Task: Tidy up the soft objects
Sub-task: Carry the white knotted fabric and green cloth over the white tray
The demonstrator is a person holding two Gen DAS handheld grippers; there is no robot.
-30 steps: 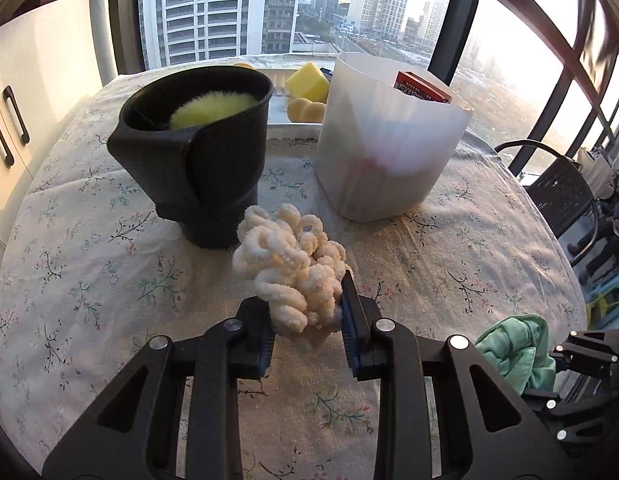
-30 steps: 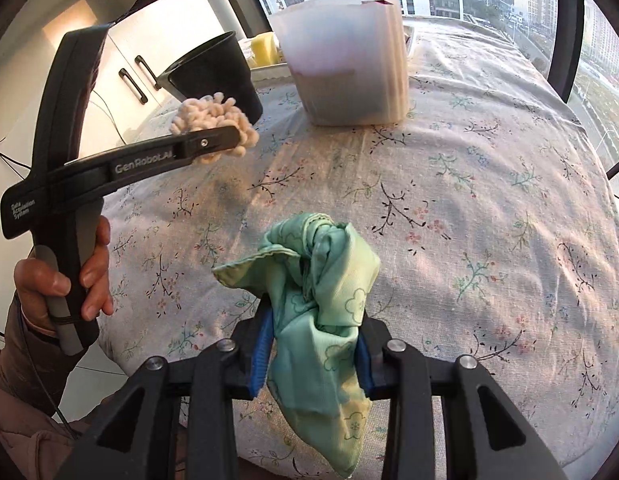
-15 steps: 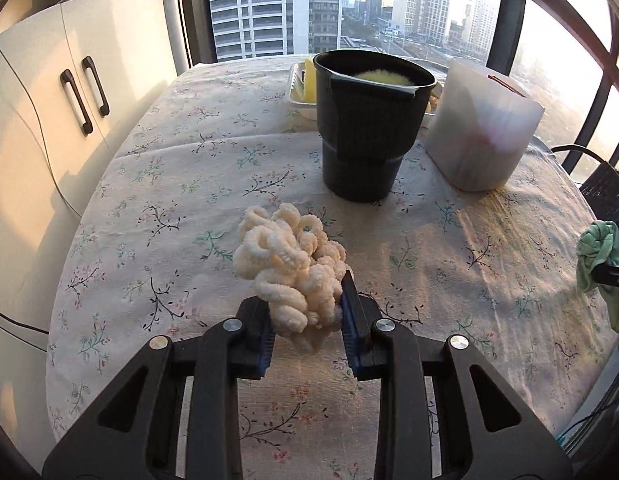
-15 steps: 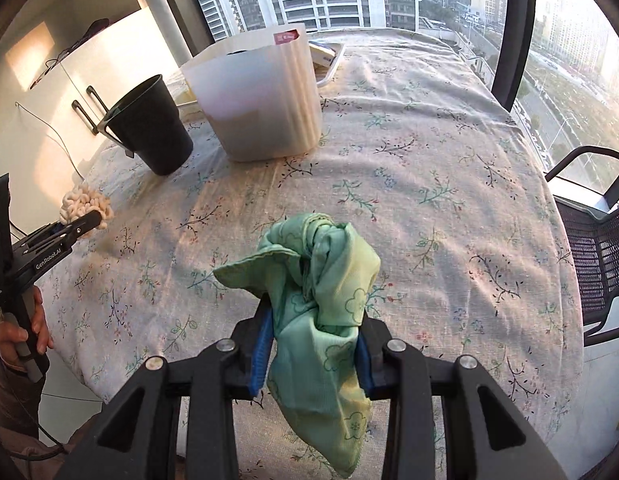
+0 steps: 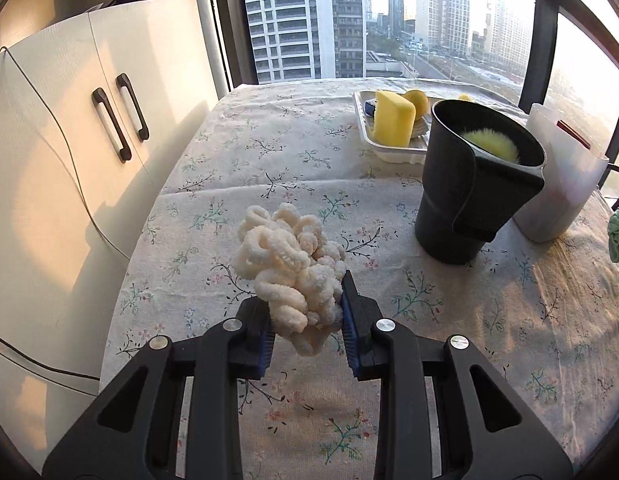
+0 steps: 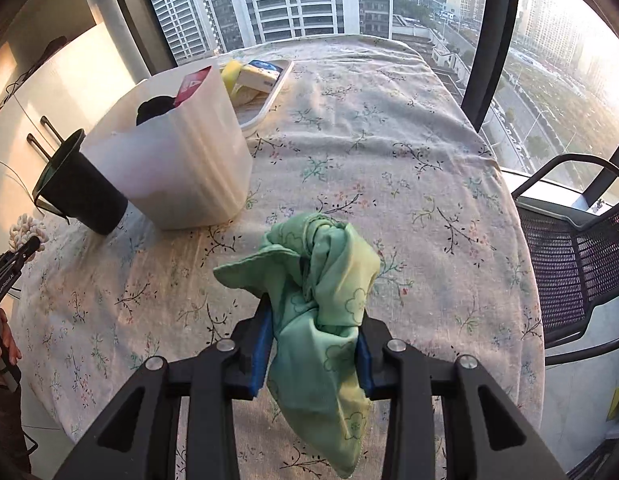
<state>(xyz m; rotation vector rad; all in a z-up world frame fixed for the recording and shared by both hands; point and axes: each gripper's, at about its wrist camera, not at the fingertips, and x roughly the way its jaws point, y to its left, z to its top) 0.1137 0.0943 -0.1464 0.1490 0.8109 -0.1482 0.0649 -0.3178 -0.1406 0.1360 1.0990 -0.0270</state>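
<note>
Chenille scrubber [image 5: 290,258] pinched in left tool [image 5: 307,322], aloft over desk's [image 5: 269,160] left edge; green cloth [image 6: 325,296] clamped in right tool [image 6: 315,340] above near edge: carry step, likely next dropping each into black cup [image 5: 465,200] or white bin [image 6: 177,172].

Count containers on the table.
3: tall black plastic bin, translucent white plastic tub beside it, shallow white tray behind both. Others may be hidden.
</note>
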